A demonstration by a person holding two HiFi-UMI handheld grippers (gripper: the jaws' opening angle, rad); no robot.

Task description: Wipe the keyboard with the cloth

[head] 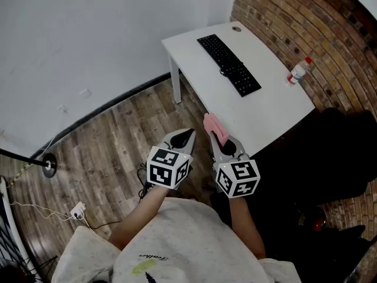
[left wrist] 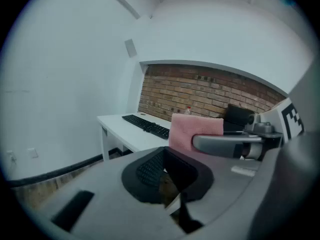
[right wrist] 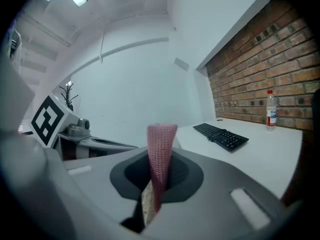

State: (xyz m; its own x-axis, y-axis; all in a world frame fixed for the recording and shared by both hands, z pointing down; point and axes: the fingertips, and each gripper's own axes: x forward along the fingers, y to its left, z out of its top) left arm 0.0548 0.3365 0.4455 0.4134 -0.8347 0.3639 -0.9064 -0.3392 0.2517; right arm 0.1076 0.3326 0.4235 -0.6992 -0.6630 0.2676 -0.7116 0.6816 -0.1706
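White desk (head: 271, 108), brick wall (head: 306, 22), white wall (head: 88, 34), wood-plank floor (head: 112, 140)

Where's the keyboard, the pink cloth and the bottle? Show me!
keyboard (head: 228, 64): head view, middle of its keys.
cloth (head: 216, 128): head view, middle of the pink fold.
bottle (head: 297, 73): head view, its clear body.

White table (head: 277, 108), black keyboard (head: 228, 63), bottle (head: 297, 72)
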